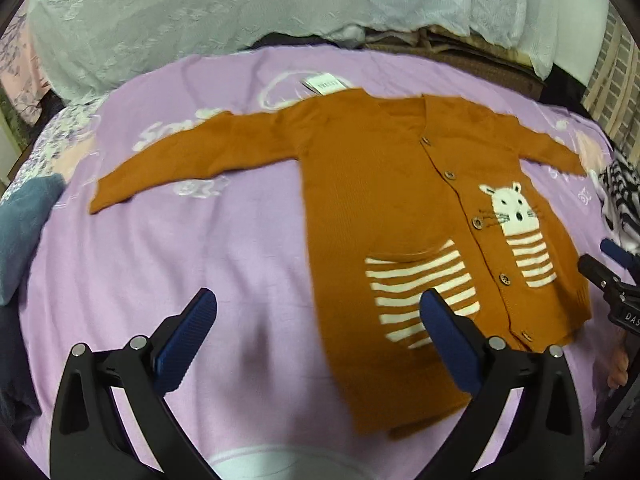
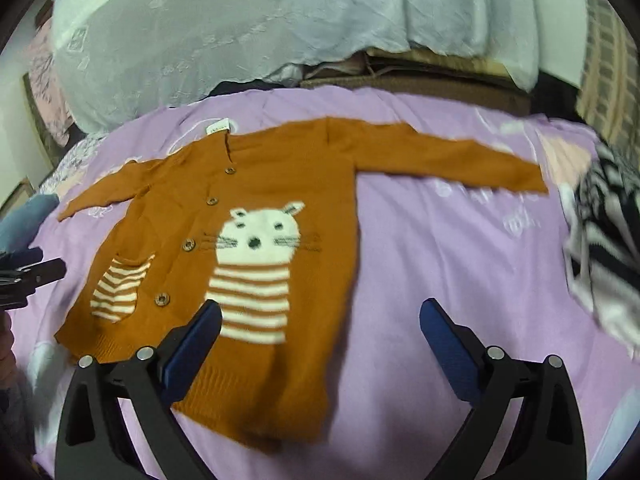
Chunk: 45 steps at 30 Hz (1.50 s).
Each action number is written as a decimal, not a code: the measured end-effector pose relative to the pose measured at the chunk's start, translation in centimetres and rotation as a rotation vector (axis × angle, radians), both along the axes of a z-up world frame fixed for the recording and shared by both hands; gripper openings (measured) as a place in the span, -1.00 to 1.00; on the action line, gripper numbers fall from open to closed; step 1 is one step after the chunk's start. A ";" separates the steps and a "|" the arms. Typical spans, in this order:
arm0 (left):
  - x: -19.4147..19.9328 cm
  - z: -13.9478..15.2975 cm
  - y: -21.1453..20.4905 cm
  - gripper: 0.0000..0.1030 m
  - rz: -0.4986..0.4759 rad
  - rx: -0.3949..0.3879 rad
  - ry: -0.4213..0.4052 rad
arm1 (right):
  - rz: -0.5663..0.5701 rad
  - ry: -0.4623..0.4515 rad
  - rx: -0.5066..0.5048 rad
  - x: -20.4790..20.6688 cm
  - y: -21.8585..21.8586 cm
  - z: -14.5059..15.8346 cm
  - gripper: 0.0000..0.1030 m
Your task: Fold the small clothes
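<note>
bed cover: lilac quilted bedspread with pale print (image 1: 160,280) fills the work area; white lace-covered pillow heap (image 1: 200,12) along the far edge.
garment: small rust-orange knit cardigan with wooden buttons (image 1: 360,184) lies flat, face up, buttoned, both sleeves spread wide. Long axis runs near to far: hem at the near edge, neckline far, white paper tag (image 1: 325,85) at the collar.
side clutter: black-and-white patterned cloth (image 2: 600,248) at the right edge, grey-blue folded cloth (image 1: 20,220) at the left edge. Neither touches the cardigan.
left sleeve: left sleeve (image 1: 192,152) reaches far-left of the body, cuff well clear of the left gripper.
right sleeve: right sleeve (image 2: 460,156) runs out to the right, far from the right gripper.
motifs: white knitted cat face over stripes (image 2: 260,240) on the right panel, striped patch pocket (image 1: 416,288) on the left panel.
left gripper: left black gripper with blue pads (image 1: 318,340) spread wide, holding nothing, over the near-left hem corner; one pad above the pocket, the other above bare bedspread.
right gripper: right black gripper with blue pads (image 2: 320,340) likewise wide apart and empty, over the near-right hem corner.
key relation: cardigan lies ahead of both grippers, one per side. Probable first fold is a sleeve inward; each sleeve belongs to its same-side gripper, reach forward and outward.
progress: nothing folded yet, judging by the flat layout.
</note>
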<state>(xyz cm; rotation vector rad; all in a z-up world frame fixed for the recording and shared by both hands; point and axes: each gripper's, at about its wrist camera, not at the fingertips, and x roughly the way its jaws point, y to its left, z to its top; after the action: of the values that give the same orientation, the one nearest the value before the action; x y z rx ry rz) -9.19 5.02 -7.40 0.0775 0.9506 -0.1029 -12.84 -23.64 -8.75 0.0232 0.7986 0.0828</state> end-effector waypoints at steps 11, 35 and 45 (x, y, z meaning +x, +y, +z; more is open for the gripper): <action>2.1 -2.3 -2.0 0.92 -0.021 0.095 0.056 | -0.019 0.041 0.097 1.4 -1.7 -0.2 0.85; 15.7 -1.4 -12.6 0.92 0.023 0.185 0.050 | -0.495 0.022 0.345 12.3 -15.2 -1.0 0.77; 20.0 0.3 -20.6 0.92 0.028 0.066 0.048 | -0.871 0.068 0.548 14.1 -22.6 -3.2 0.66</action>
<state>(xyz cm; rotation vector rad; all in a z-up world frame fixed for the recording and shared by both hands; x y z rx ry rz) 10.84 -15.63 -7.10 0.1224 1.0024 -0.0476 1.22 -46.27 -11.93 0.8877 0.7558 -0.5289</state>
